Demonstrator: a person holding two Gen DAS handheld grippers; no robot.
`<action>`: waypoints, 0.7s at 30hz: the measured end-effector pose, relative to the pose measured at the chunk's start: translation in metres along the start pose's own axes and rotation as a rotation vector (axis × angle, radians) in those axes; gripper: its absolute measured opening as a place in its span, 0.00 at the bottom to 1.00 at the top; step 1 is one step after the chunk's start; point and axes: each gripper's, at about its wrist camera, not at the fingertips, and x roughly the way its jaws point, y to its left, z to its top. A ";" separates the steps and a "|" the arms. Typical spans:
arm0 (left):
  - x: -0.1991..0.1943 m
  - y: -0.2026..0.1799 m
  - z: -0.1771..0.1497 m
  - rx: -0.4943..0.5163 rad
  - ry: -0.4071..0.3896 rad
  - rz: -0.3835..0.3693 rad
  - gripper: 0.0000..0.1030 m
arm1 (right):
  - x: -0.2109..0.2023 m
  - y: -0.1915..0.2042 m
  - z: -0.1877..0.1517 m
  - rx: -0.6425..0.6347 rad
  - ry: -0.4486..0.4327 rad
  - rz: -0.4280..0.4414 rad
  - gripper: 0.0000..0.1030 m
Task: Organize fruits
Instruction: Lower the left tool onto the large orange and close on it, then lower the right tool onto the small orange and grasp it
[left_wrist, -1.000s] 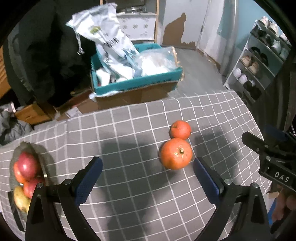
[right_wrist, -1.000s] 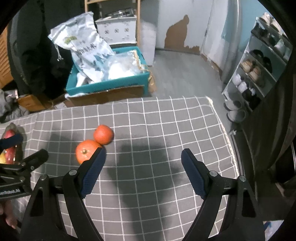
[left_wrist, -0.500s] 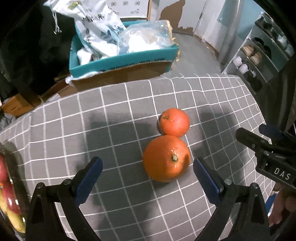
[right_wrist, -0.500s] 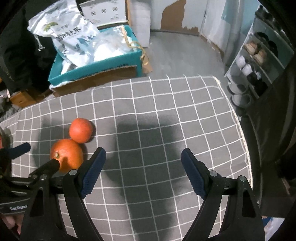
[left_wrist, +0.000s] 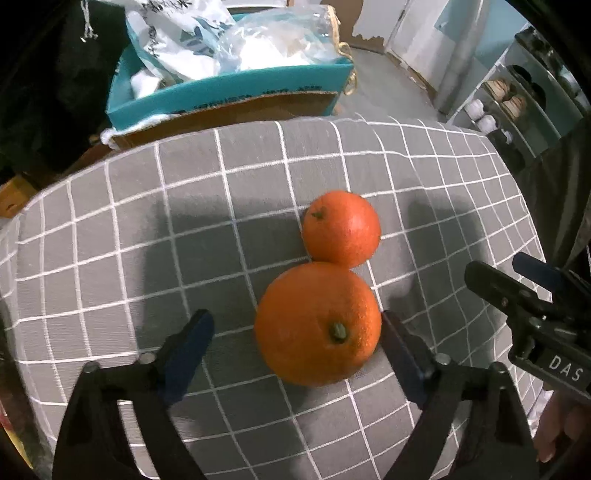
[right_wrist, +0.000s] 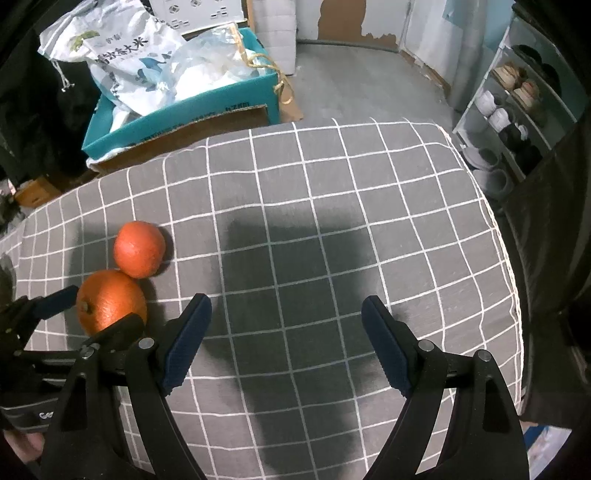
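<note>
My left hand-held gripper (left_wrist: 295, 343) is spread wide around the larger orange (left_wrist: 317, 323), its right pad touching the peel and its left pad well off it, so I judge the grasp is in hand but not made. The smaller orange (left_wrist: 341, 228) sits touching it, farther along the checked worktop (left_wrist: 147, 221) (a squeeze could nudge it). My right hand-held gripper (right_wrist: 286, 334) hangs open, holding nothing. Next I should centre, then close evenly.

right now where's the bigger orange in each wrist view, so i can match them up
Left wrist view: the bigger orange sits low in the centre, between the open fingers of the left gripper.
Right wrist view: it lies at the lower left, partly hidden by the left gripper.
Shared landmark: the smaller orange, just beyond the bigger one in both views.
</note>
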 end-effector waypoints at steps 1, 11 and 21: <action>0.001 0.000 0.000 -0.004 0.004 -0.021 0.79 | 0.001 0.000 0.000 0.003 0.001 0.001 0.81; -0.019 0.012 -0.006 -0.007 -0.046 -0.021 0.62 | 0.003 0.011 0.008 0.007 -0.006 0.057 0.81; -0.034 0.061 -0.003 -0.075 -0.085 0.027 0.62 | 0.016 0.054 0.013 -0.049 0.011 0.154 0.81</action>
